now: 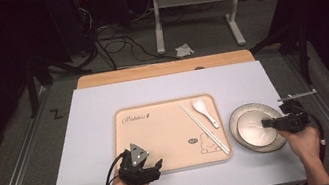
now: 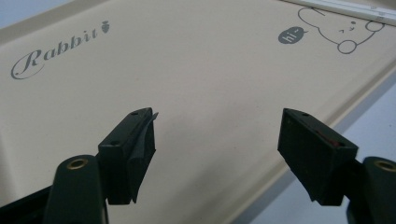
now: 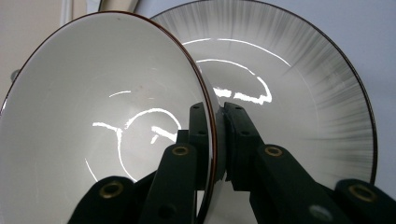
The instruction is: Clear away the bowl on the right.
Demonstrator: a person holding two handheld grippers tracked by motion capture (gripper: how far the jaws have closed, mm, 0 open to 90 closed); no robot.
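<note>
Clearly the step in hand is the pick-up of the bowl [image 3: 102,121], which sits inside the plate [image 1: 278,140] near the right edge of the bench [image 1: 93,104], just beside the right rim of the tray [image 1: 135,171]. The right gripper [image 3: 215,109] has its fingers [image 3: 198,123] nearly closed on the bowl's rim, one finger inside the wall and the other outside it, between bowl and plate; in the right gripper view the bowl looks tilted up off the plate, though that may be the camera's angle. The left gripper [image 2: 217,128] hangs over the tray's near left part with its fingers [image 2: 133,140] wide apart and nothing between them. Chopsticks [image 1: 204,129] and a spoon [image 1: 204,111] lie along the tray's right side, which leaves the middle bare. The next move probably calls for lifting the bowl straight clear of the plate, keeping the thin-rim pinch firm so the smooth ceramic does not swing or slip, then carrying it toward the tray's bare middle without touching the chopsticks. The left gripper may need to steady the tray or give way.
</note>
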